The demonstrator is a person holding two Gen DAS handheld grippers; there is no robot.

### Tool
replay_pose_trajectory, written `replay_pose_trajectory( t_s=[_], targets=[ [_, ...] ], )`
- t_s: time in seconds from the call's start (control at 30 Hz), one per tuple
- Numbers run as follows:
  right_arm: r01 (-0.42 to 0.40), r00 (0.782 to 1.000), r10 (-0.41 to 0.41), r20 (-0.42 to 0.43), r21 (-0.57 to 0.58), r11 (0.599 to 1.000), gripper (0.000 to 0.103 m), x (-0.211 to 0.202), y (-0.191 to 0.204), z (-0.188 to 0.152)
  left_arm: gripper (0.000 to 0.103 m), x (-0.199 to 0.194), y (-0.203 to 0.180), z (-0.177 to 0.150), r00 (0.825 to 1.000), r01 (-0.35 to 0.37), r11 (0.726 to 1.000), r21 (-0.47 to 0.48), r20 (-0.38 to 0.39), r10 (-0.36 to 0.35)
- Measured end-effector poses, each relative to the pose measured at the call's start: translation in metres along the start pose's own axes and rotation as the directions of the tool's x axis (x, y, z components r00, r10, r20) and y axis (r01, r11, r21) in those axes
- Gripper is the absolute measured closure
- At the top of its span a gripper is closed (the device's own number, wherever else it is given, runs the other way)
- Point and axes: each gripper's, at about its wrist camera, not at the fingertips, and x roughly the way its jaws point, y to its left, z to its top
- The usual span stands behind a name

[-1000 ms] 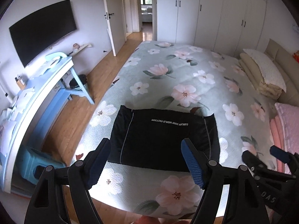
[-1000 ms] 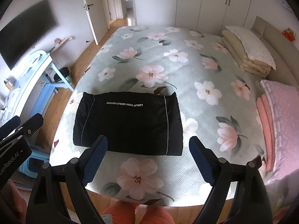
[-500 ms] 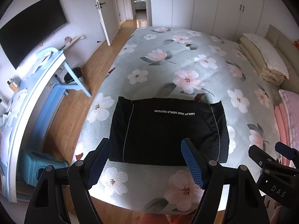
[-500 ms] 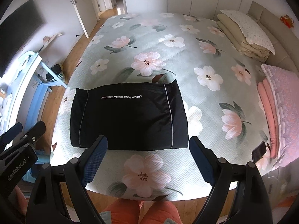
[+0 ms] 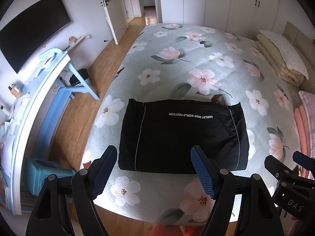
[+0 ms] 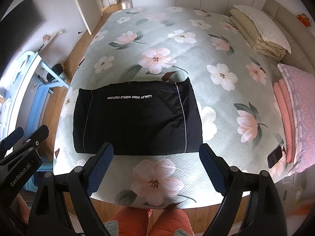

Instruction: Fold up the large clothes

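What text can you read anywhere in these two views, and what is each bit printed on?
"LUXLRY DOOR WORLD FACTION", white, upside down to the cameras: black folded garment.
"GenRobot.AI": left gripper body, seen in the right wrist view.
"DAS": right gripper body, in the left wrist view; possibly cut off.

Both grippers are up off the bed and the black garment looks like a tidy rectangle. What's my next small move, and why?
Probably none on the cloth: keep both grippers clear. The black garment lies flat as a compact rectangle near the bed's near edge, edges even, nothing sticking out. The left gripper and right gripper are open, empty and above it. A further fold looks optional only.
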Motion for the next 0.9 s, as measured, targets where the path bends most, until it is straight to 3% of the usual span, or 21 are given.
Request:
replay_pose_trajectory(
  t_s=[0.9],
  targets=[
    [0.000, 0.999, -0.001, -0.045, -0.019, 1.000, 0.013, 0.015, 0.007, -0.004, 0.025, 0.012, 0.008, -0.001, 1.000, -0.016, 1.000, 0.010, -0.024, 0.016]
  ],
)
